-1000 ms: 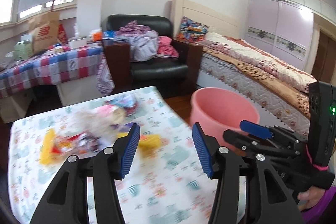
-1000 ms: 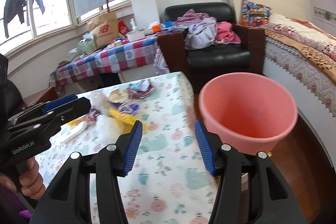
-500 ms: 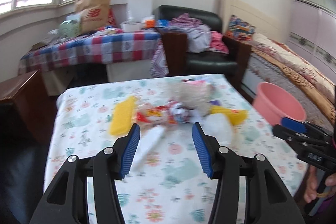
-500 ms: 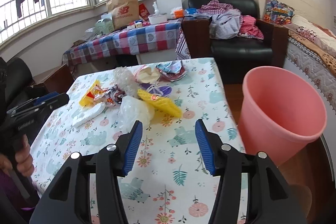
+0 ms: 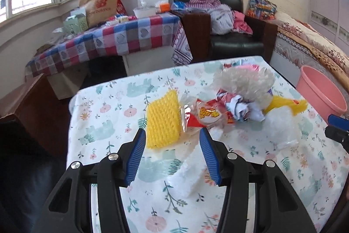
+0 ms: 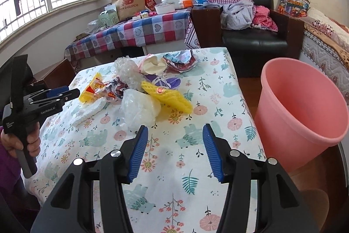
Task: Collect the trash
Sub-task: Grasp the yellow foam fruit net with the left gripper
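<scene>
Trash lies in a heap on the flowered table (image 5: 104, 119): a yellow foam net (image 5: 162, 119), a red snack wrapper (image 5: 206, 114), a white foam sheet (image 5: 189, 176), crumpled clear plastic (image 5: 244, 82). My left gripper (image 5: 172, 155) is open and empty, just short of the yellow net, over the white sheet. My right gripper (image 6: 175, 151) is open and empty above the table (image 6: 218, 91), short of a clear plastic bag (image 6: 137, 107) and a second yellow net (image 6: 168, 96). The pink bin (image 6: 301, 108) stands off the table's right edge. The left gripper also shows in the right wrist view (image 6: 74, 92).
Behind the table stand a checked-cloth table (image 6: 139, 32) with a paper bag and boxes, a black armchair (image 6: 250, 36) piled with clothes, and a bed (image 6: 322, 36) at the right. A dark wooden cabinet (image 5: 32, 113) stands left of the table.
My left gripper has swung left from the bin side and closed in on the yellow net and wrapper. My right gripper has pulled back and turned left, showing more of the table.
</scene>
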Demonstrator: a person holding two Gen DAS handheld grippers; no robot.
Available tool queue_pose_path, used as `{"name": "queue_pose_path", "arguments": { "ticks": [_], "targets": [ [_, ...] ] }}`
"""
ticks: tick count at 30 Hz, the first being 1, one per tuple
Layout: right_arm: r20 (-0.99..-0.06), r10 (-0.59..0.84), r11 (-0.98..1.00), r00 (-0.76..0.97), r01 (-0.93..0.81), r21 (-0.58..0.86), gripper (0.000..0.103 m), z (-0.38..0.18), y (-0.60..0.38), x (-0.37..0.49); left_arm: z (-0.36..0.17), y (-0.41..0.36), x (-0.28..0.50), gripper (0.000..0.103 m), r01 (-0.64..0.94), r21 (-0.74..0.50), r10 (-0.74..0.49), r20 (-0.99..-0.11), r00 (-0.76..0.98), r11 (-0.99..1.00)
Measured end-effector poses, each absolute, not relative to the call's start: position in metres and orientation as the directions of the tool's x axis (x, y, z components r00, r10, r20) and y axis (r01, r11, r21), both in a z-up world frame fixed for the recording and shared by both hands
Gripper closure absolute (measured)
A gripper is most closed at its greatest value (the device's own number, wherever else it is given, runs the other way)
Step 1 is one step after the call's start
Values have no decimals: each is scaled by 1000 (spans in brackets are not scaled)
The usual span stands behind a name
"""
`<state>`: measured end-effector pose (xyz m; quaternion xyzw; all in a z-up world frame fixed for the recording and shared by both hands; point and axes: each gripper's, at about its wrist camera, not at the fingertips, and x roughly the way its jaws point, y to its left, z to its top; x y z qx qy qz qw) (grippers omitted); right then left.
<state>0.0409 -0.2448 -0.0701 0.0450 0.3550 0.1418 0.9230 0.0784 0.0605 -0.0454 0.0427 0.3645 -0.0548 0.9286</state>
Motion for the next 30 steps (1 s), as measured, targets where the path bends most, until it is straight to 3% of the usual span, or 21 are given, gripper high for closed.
{"name": "queue_pose_path", "arguments": {
  "ticks": [4,12,22,23,24,25,27,30],
  "targets": [
    [-653,293,956,698,-218,195,50,-75,-247,44,-49,81,88,60,138,-67,-145,-703,696,988],
    [-659,291,957,693,-209,201,50,-76,-244,52,-50,106,109,60,43,-214,-185,-706,683,976],
    [-674,285,958,681,-212,191,50,-83,-240,53,-85,109,127,61,-30,-239,-167,-756,633,970],
    [-677,287,958,678,-211,194,50,-84,-240,54,-85,109,127,65,-23,-238,-170,-756,632,971],
    [-678,288,958,677,-211,196,50,-85,-239,54,-85,109,126,78,-20,-236,-170,-754,634,971],
    [-678,289,957,675,-212,197,50,-86,-239,54,-86,110,125,84,-19,-231,-167,-754,636,973],
    [-682,291,957,672,-215,196,50,-88,-237,55,-85,109,123,91,-15,-218,-157,-748,645,976],
    [-690,293,956,662,-217,198,50,-91,-236,57,-79,107,117,93,-12,-192,-134,-732,668,981]
  ]
}}
